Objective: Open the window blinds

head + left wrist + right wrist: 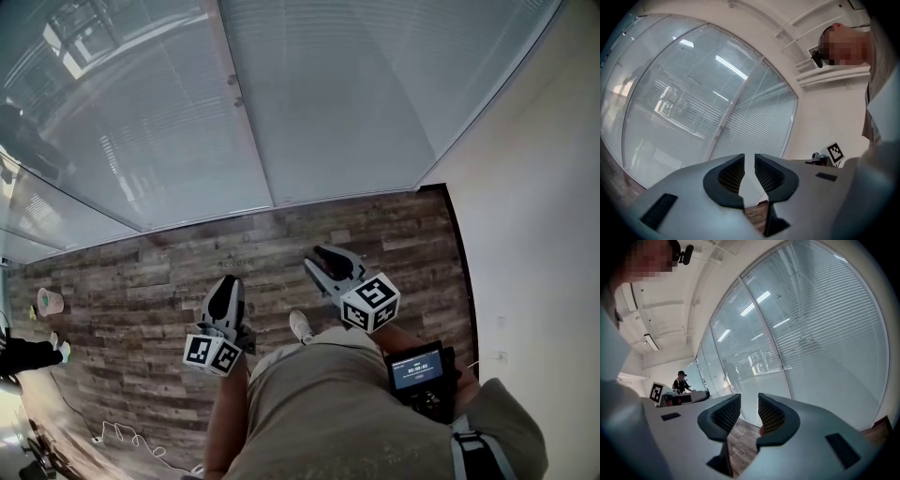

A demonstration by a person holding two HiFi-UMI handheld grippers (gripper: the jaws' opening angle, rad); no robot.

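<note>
The window blinds hang lowered behind tall glass panels along the far wall; they also fill the left gripper view and the right gripper view. Both grippers are held out over the wooden floor, well short of the glass. My left gripper shows a narrow gap between its jaws, with nothing in it. My right gripper stands open a little wider, also empty. No cord or wand of the blinds is clearly visible.
A white wall meets the glass at the right corner. A metal post divides two panels. On the floor at the left lie a pink object and a white cable. Another person stands far off.
</note>
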